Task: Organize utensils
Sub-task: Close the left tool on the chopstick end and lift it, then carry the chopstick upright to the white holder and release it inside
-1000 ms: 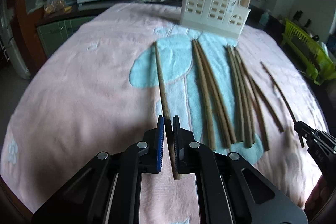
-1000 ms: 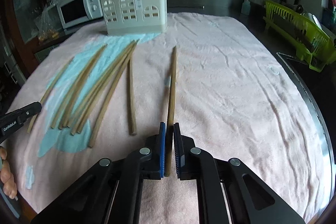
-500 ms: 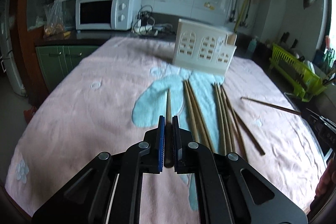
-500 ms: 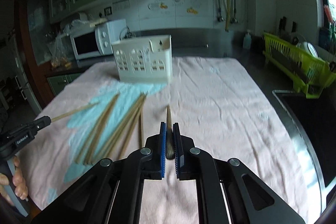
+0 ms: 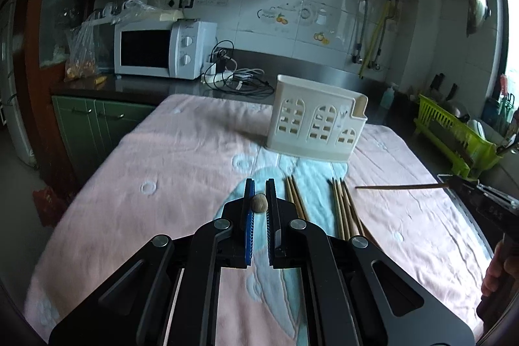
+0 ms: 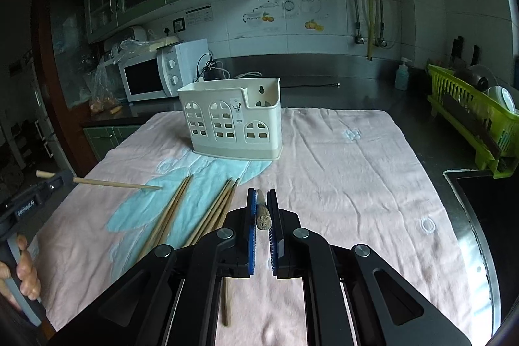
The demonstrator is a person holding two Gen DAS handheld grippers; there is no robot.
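My left gripper (image 5: 259, 187) is shut on a wooden chopstick (image 5: 259, 203), seen end-on and pointing forward above the towel. My right gripper (image 6: 261, 196) is shut on another chopstick (image 6: 262, 213), also lifted. From the left wrist view the right one's chopstick (image 5: 399, 186) juts in from the right; from the right wrist view the left one's chopstick (image 6: 113, 184) juts in from the left. Several more chopsticks (image 6: 181, 209) lie on the pink and blue towel (image 6: 340, 177). The cream utensil holder (image 6: 232, 122) stands upright at the towel's far side.
A white microwave (image 5: 159, 49) and cables sit on the counter behind the towel. A green dish rack (image 6: 470, 115) stands at the right, with a dark sink edge (image 6: 470, 200) beside the towel. Green cabinets hang above.
Both grippers have lifted their chopsticks off the towel and tilted up, so the sticks now point forward toward the holder. The views have risen from the towel to the kitchen wall.
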